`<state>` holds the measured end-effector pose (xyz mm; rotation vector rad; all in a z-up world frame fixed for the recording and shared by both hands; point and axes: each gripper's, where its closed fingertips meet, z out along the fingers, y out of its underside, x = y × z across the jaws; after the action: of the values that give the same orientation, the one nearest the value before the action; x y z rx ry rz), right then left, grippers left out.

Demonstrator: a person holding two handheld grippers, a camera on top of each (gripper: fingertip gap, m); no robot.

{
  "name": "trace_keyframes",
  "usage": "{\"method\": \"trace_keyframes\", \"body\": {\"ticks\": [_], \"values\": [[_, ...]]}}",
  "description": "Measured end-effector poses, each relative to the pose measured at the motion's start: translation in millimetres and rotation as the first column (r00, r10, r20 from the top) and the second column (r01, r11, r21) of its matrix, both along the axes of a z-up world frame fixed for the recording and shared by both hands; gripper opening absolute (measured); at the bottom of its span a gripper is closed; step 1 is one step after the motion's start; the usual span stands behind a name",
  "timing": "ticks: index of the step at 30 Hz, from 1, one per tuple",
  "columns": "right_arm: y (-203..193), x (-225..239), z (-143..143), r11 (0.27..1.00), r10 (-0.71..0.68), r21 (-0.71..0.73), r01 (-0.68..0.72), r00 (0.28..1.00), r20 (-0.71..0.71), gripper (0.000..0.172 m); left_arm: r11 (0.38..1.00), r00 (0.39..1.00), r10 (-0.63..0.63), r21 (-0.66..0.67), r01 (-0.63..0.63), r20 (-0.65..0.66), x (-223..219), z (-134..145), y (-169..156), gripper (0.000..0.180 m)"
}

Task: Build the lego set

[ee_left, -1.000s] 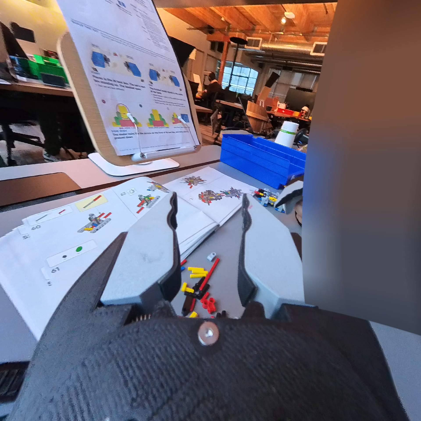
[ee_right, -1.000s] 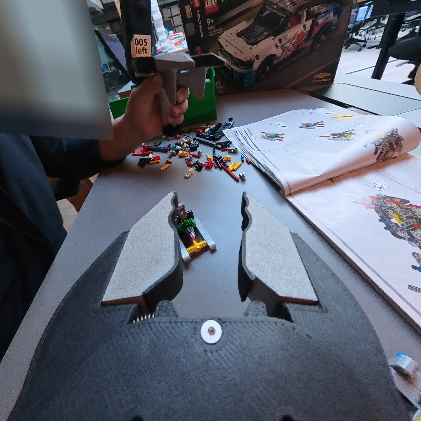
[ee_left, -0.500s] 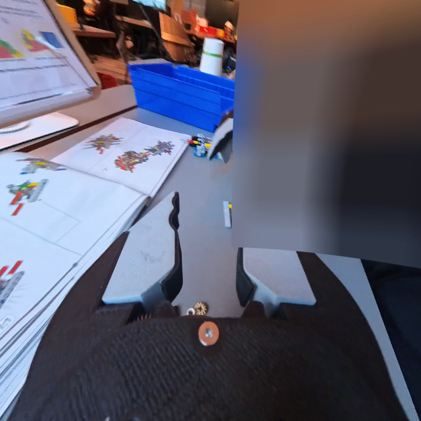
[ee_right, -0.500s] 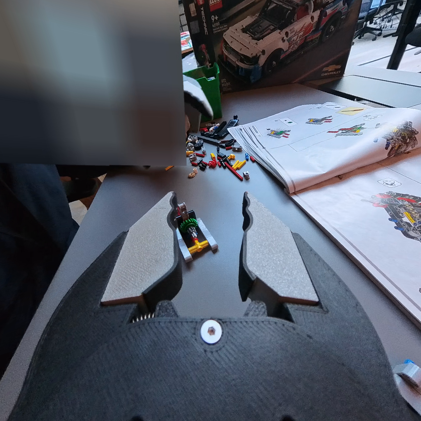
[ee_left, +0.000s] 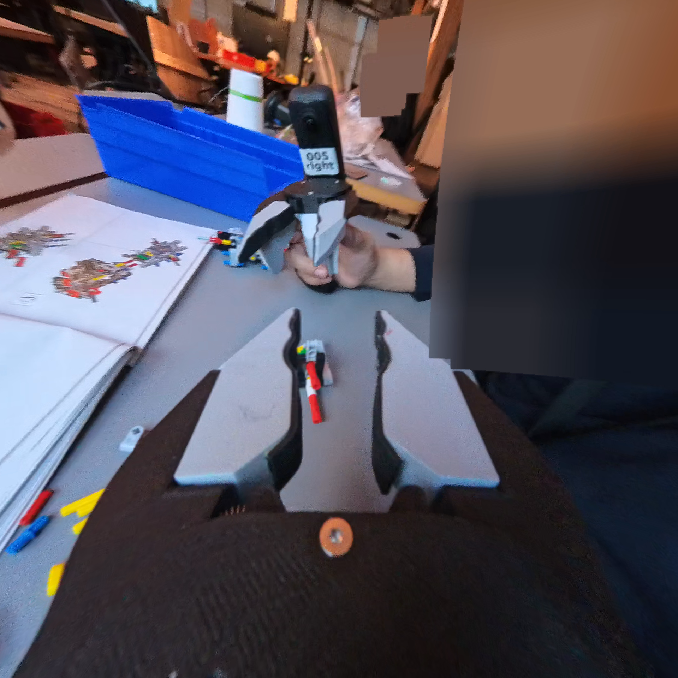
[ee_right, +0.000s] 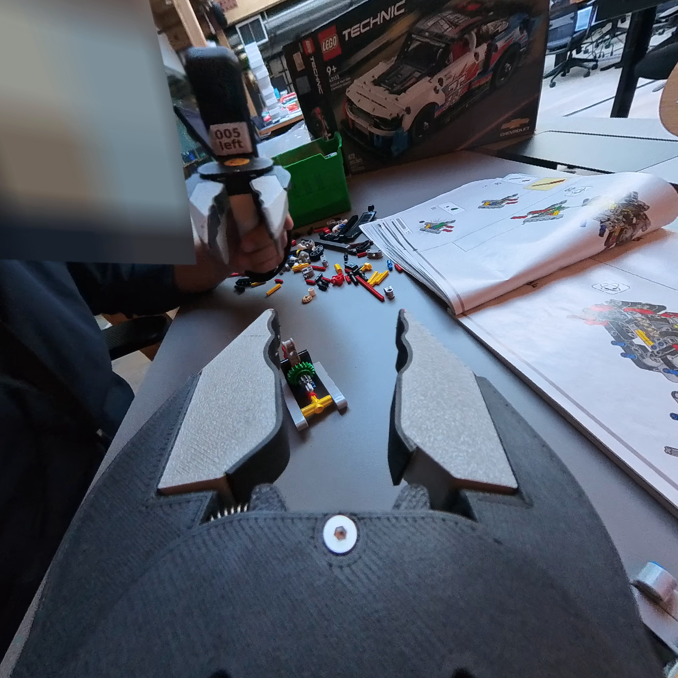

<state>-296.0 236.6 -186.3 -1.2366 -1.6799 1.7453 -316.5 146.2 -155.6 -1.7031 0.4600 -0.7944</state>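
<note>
The left gripper (ee_left: 335,326) hangs over the grey table (ee_left: 227,312) with its two grey fingers partly open and nothing squeezed between them. A small toy-brick piece with a green gear, a red rod and a yellow cross (ee_right: 312,385) lies flat on the table between them, close to one finger. The right gripper (ee_right: 337,323) is open wide over the same piece, not gripping it. A pile of loose little coloured bricks (ee_right: 337,264) and an open white instruction book (ee_right: 513,234) lie nearby.
</note>
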Motion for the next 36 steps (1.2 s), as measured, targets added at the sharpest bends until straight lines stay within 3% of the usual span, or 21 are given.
{"method": "trace_keyframes", "body": {"ticks": [2,4,9,12,20,24,36], "values": [[-0.5,-0.2,-0.8,1.0,-0.001,0.008,0.001,1.0,0.002,0.06,1.0,0.999,-0.012,-0.007,0.012,-0.048,1.1,-6.8,-1.6,0.026],[-2.3,-0.3,-2.2,1.0,0.011,0.011,-0.011,1.0,0.011,0.059,1.0,0.977,0.01,-0.022,-0.016,-0.212,5.8,-25.5,1.1,0.03],[-3.2,0.4,-2.0,0.999,0.035,-0.013,-0.034,0.999,0.02,0.054,0.997,0.843,-0.071,-0.019,0.073,-0.534,33.1,-64.8,-9.0,0.02],[-1.9,0.5,-1.0,0.999,0.031,-0.021,-0.03,0.999,0.014,0.054,0.993,0.76,-0.106,-0.037,0.108,-0.641,37.8,-84.7,-13.5,0.01],[-14.4,6.3,-13.8,0.993,0.08,0.08,-0.086,0.994,0.068,0.057,0.988,0.741,-0.129,-0.152,0.037,-0.659,19.2,-105.9,-11.5,0.016],[-31.6,16.7,-33.3,0.968,0.17,0.152,-0.198,0.969,0.177,0.061,0.987,0.726,-0.114,-0.158,0.006,-0.678,15.9,-110.3,-8.3,0.016],[-49.6,22.4,-77.5,0.87,0.16,0.389,-0.303,0.92,0.359,0.07,0.995,0.702,0.05,-0.027,-0.099,-0.71,-3.2,-92.3,6.1,0.012]]}}
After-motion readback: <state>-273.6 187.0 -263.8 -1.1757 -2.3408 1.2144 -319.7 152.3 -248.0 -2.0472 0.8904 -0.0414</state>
